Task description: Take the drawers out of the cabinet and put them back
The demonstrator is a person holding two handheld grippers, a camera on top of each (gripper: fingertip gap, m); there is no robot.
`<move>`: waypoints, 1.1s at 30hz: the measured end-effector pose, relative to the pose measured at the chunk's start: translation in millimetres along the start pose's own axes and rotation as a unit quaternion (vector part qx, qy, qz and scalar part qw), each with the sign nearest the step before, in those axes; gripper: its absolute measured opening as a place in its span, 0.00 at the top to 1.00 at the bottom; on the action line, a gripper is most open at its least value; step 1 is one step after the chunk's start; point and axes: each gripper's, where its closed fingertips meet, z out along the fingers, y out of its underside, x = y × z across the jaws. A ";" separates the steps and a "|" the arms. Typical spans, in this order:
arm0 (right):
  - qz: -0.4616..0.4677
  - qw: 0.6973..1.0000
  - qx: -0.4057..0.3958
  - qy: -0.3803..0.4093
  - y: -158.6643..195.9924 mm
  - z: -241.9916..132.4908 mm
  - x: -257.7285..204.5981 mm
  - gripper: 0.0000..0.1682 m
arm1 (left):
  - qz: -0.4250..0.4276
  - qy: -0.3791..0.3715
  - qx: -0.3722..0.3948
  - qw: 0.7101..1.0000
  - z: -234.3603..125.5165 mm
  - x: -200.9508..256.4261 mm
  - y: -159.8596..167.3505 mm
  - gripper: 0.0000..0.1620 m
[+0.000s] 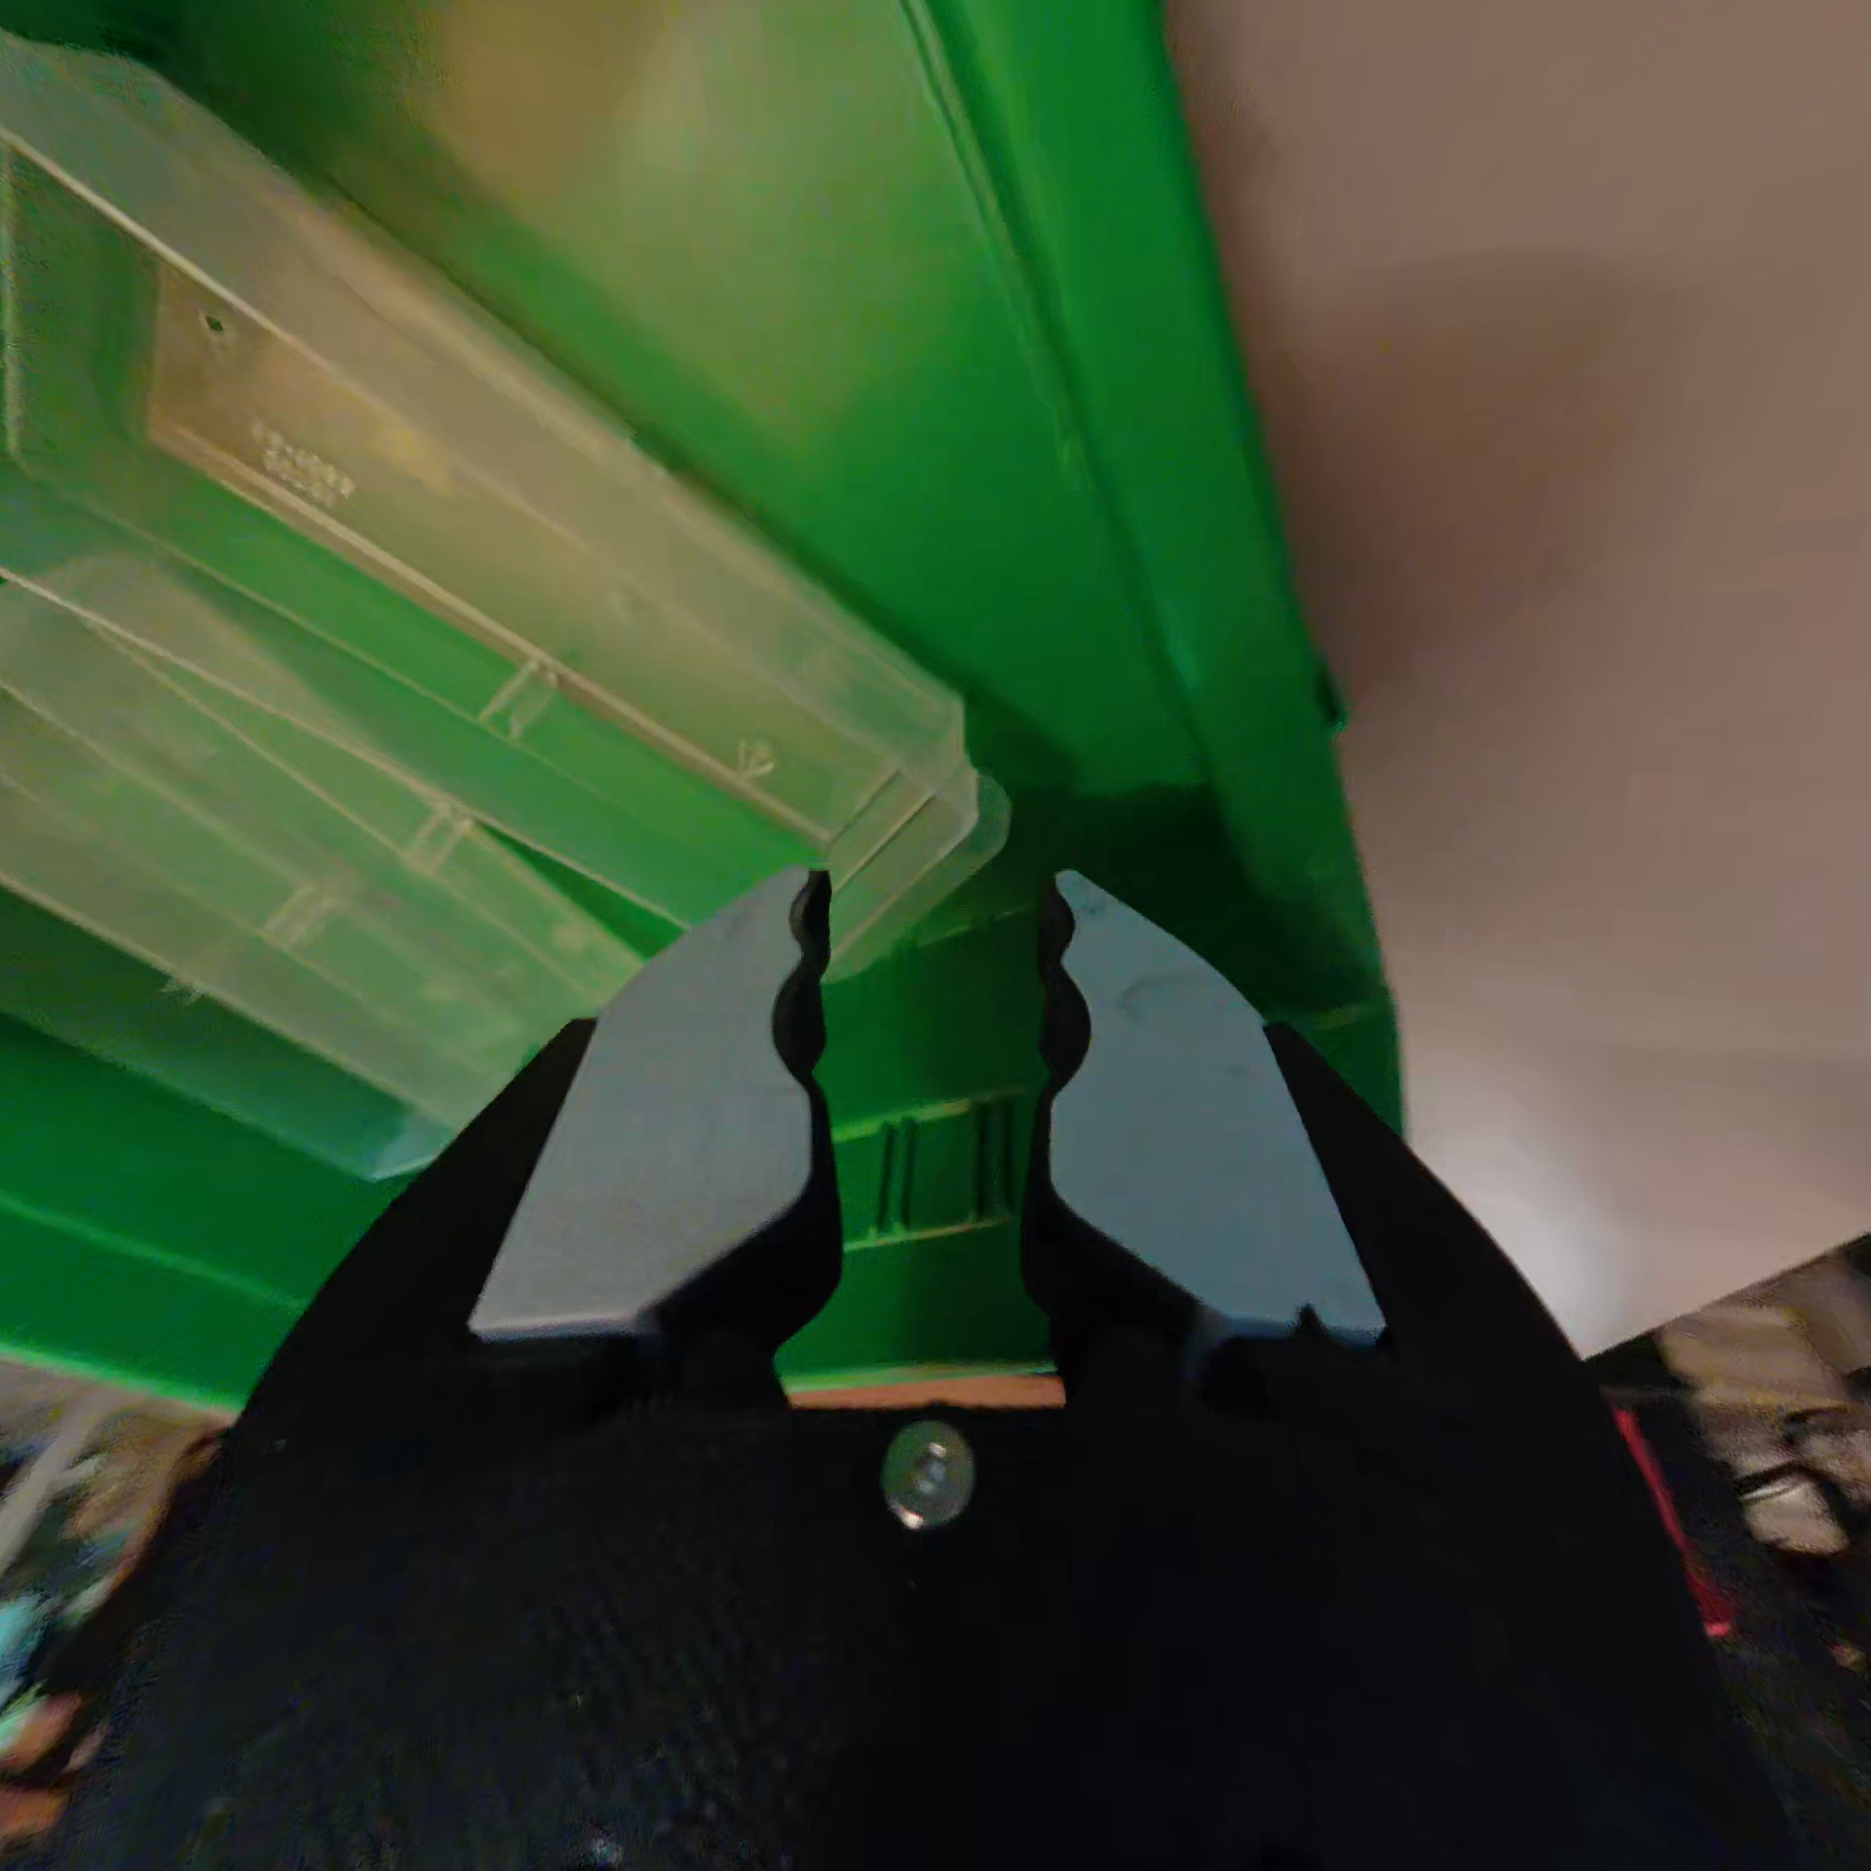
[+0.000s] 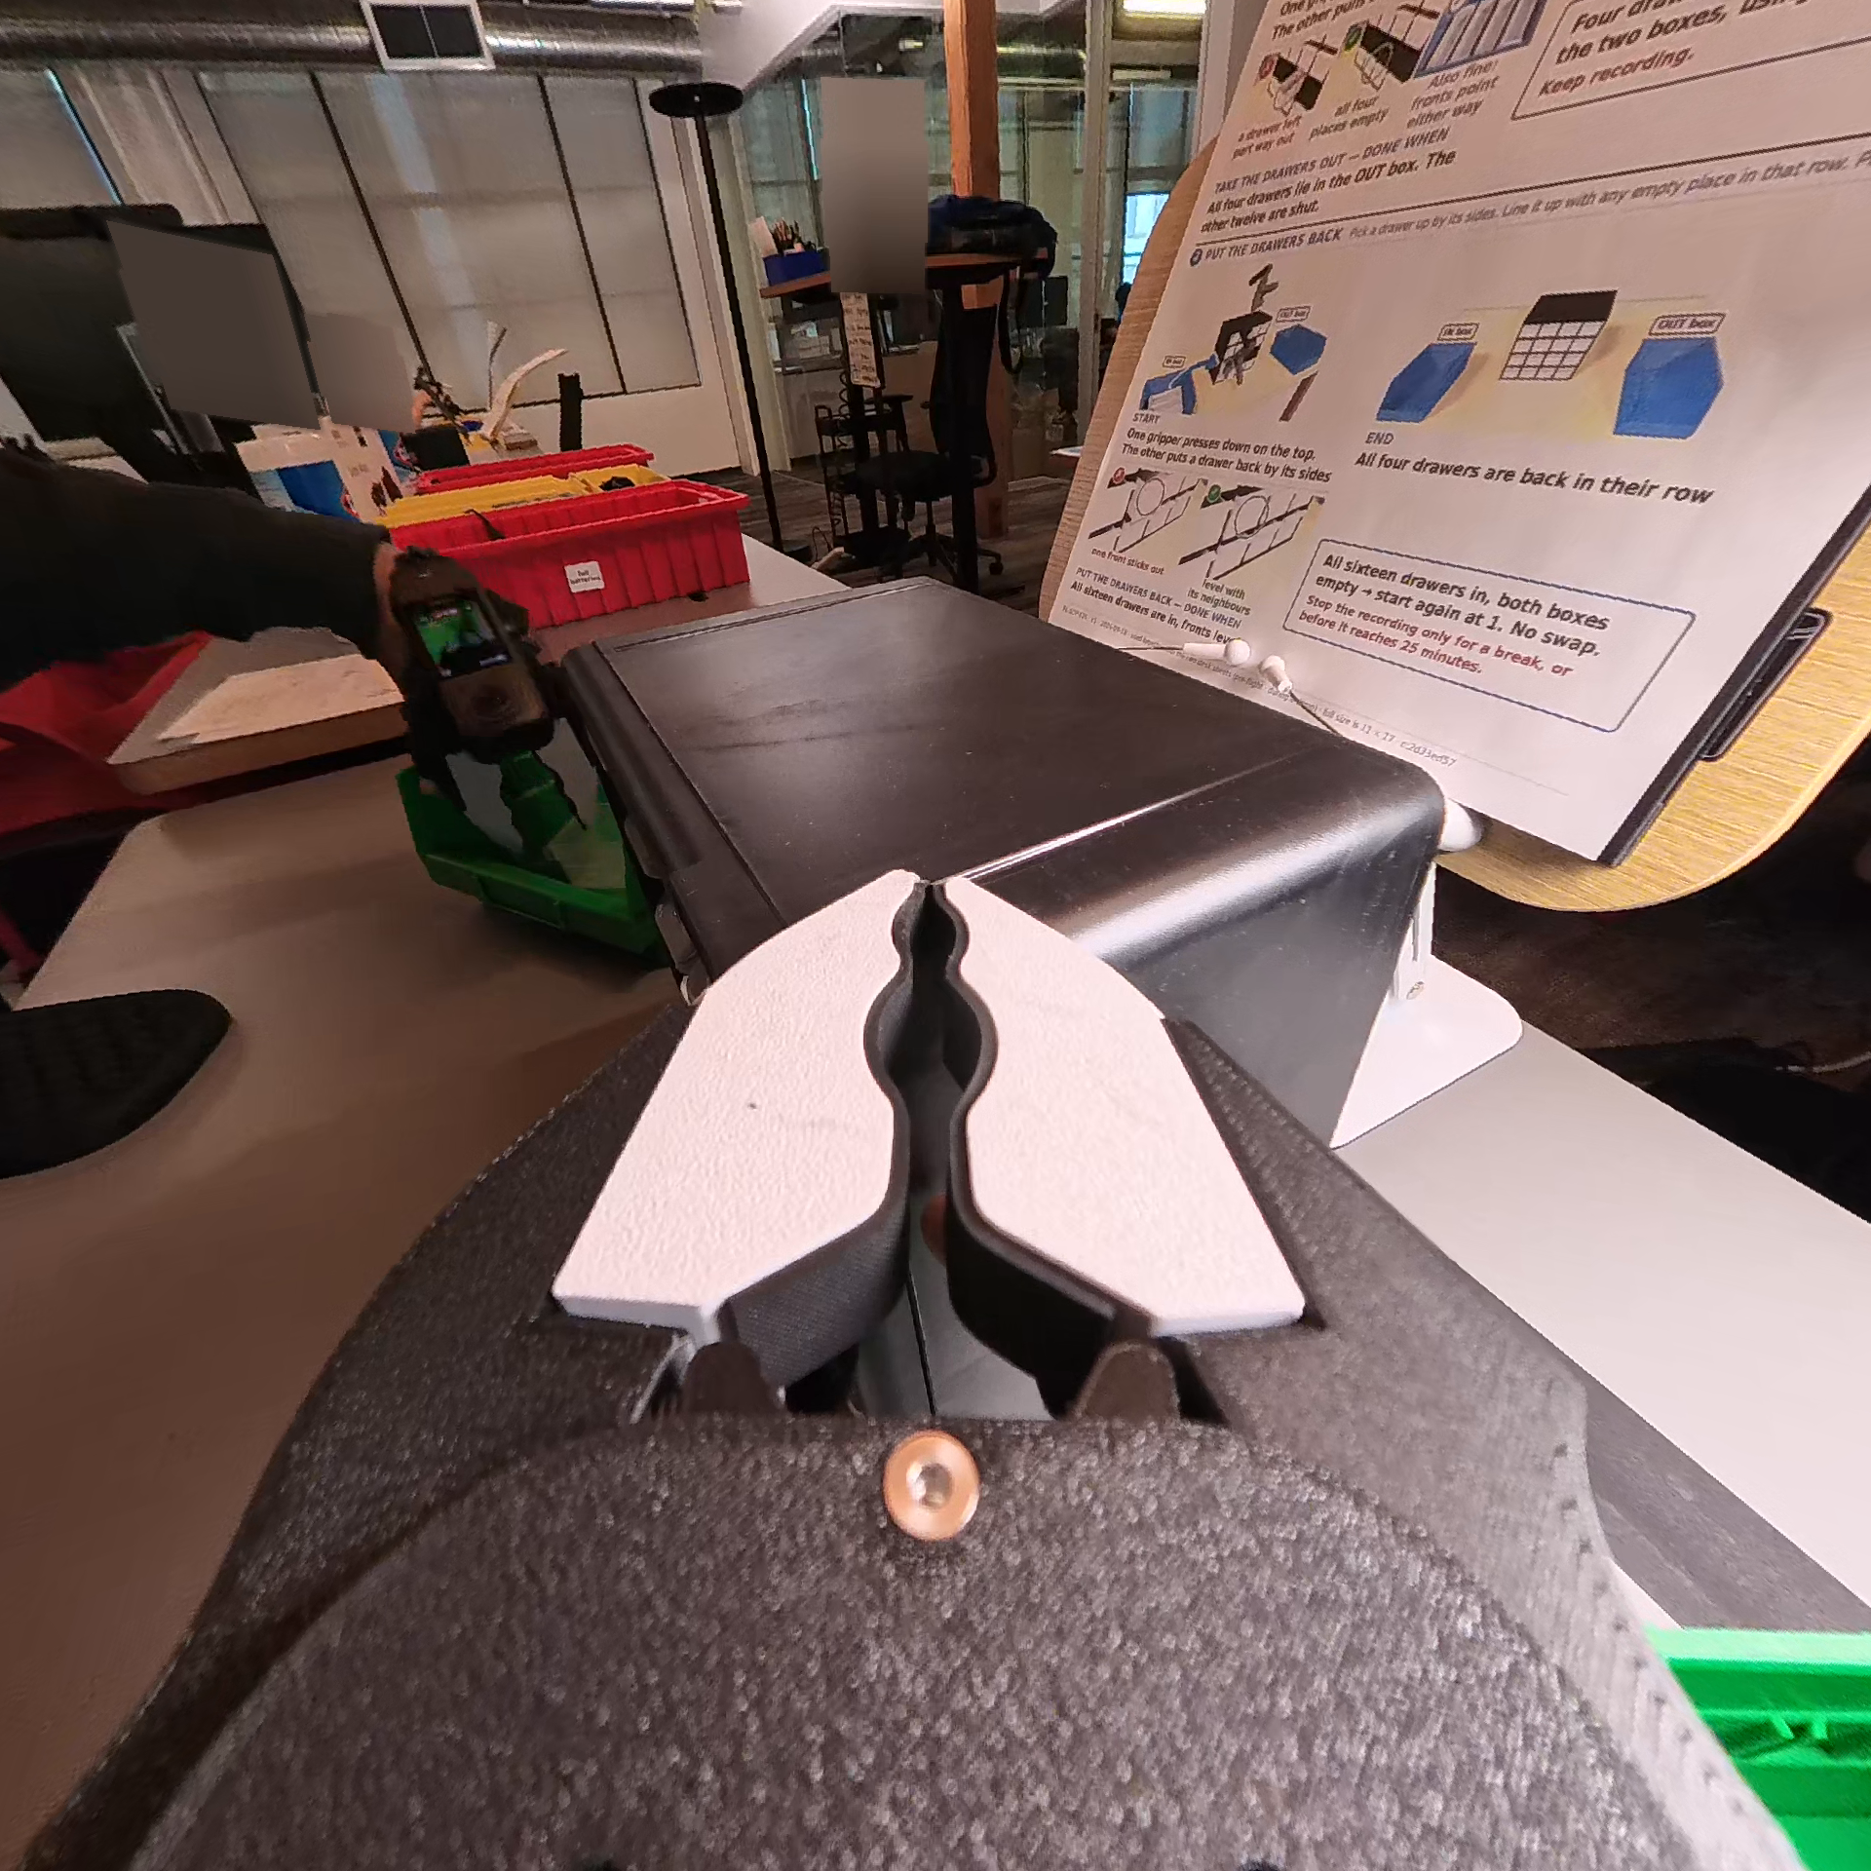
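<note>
The black cabinet [image 2: 962, 729] stands on the pale table, seen from above its top. My right gripper [image 2: 929, 896] is shut and empty, with its fingertips at the near top edge of the cabinet. My left gripper [image 1: 937, 891] is open, pointing down into a green bin [image 1: 911, 405]. Clear plastic drawers [image 1: 486, 567] lie in that bin; a corner of the top drawer sits just ahead of the left fingertip. The left gripper also shows in the right wrist view [image 2: 506, 800], held by a hand over the green bin [image 2: 526, 881] left of the cabinet.
An instruction board [image 2: 1468, 486] leans on a white stand right of the cabinet. Red and yellow bins [image 2: 597, 547] sit farther back on the table. A second green bin [image 2: 1782, 1741] is at the lower right edge. A black mat [image 2: 91, 1063] lies at left.
</note>
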 end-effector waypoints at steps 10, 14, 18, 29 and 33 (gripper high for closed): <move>-0.003 1.000 0.000 0.004 0.0 0.0 0.1 1.00 | 0.080 -0.100 -0.047 0.991 18.4 -13.5 11.2 0.85; -0.004 1.000 -0.002 0.005 0.1 0.0 0.1 1.00 | 0.035 -0.111 0.006 0.993 3.2 -8.7 2.0 0.86; -0.009 1.000 -0.005 0.009 0.1 0.0 0.0 1.00 | -0.003 -0.120 0.079 0.990 -32.4 0.1 -17.4 0.87; -0.017 1.000 -0.010 0.019 0.5 -0.4 0.0 1.00 | -0.032 -0.077 0.195 0.977 -150.0 66.7 -87.4 0.88; -0.017 1.000 -0.011 0.021 0.4 -0.5 -0.1 1.00 | 0.004 0.013 0.275 0.961 -198.6 116.2 -143.2 0.88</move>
